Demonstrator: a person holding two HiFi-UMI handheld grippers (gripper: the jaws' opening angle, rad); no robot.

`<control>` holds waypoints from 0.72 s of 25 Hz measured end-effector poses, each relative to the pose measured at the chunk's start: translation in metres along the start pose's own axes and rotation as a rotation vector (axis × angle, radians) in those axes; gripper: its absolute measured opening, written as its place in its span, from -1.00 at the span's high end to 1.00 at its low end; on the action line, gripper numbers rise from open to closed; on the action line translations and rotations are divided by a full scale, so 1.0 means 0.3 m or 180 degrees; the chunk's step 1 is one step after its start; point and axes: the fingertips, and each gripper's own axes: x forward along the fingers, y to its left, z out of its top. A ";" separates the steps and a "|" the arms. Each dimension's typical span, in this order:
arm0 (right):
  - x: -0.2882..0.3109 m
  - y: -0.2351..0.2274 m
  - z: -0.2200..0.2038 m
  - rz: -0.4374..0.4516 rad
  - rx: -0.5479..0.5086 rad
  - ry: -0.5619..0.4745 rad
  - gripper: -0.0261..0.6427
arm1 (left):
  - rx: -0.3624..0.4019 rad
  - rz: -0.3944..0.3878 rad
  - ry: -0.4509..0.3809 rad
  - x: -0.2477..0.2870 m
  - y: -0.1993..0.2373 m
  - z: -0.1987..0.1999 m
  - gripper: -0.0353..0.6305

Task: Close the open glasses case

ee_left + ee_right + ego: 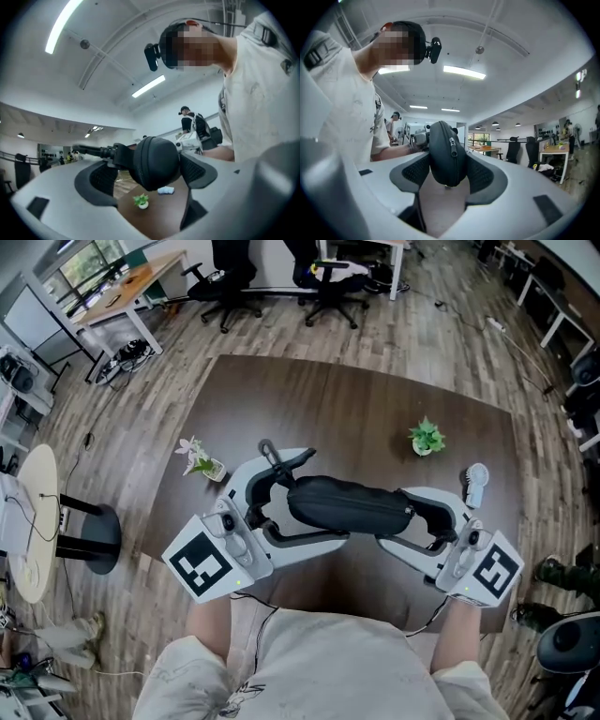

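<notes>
A black zipped glasses case [349, 505] hangs above the brown table [356, 399], lying crosswise between my two grippers. My right gripper [394, 519] holds its right end. In the right gripper view both pads press on the case [446, 150], whose zipper runs down the end facing the camera. My left gripper [314, 498] surrounds the left end with its jaws spread. In the left gripper view the rounded end of the case [154, 161] sits between the pads [101, 180], with a gap showing on the left side. The case's two halves look closed together.
A small green potted plant [427, 438] stands at the far right of the table, a white flower in a little vase [199, 460] at the left, and a white object [476, 479] by the right edge. Office chairs [328, 287] stand beyond the table.
</notes>
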 end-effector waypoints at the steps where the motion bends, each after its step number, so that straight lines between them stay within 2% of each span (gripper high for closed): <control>1: 0.000 -0.005 -0.005 -0.0052 -0.0068 0.0082 0.19 | 0.0088 0.0069 0.0173 -0.011 0.013 -0.026 -0.39; 5: 0.017 -0.011 -0.027 -0.0165 -0.0242 0.0297 0.19 | 0.0449 0.0196 0.0740 -0.047 0.041 -0.089 -0.46; 9: 0.036 -0.022 -0.048 -0.0268 -0.0350 0.0446 0.19 | 0.0796 0.0234 0.1093 -0.068 0.063 -0.110 -0.50; 11: 0.041 -0.030 -0.057 -0.0301 -0.0404 0.0494 0.19 | 0.0828 0.0304 0.1205 -0.101 0.088 -0.116 -0.50; 13: 0.047 -0.031 -0.055 -0.0316 -0.0418 0.0470 0.19 | 0.0749 0.0362 0.1263 -0.129 0.096 -0.121 -0.50; 15: 0.055 -0.032 -0.054 -0.0336 -0.0446 0.0462 0.19 | 0.0707 0.0287 0.1322 -0.118 0.066 -0.134 -0.49; 16: 0.055 -0.033 -0.069 -0.0337 -0.0495 0.0574 0.19 | 0.0733 0.0202 0.1352 -0.097 0.041 -0.145 -0.48; 18: 0.038 -0.030 -0.146 -0.0270 -0.0689 0.1158 0.19 | 0.0854 -0.0002 0.1391 -0.041 -0.012 -0.172 -0.48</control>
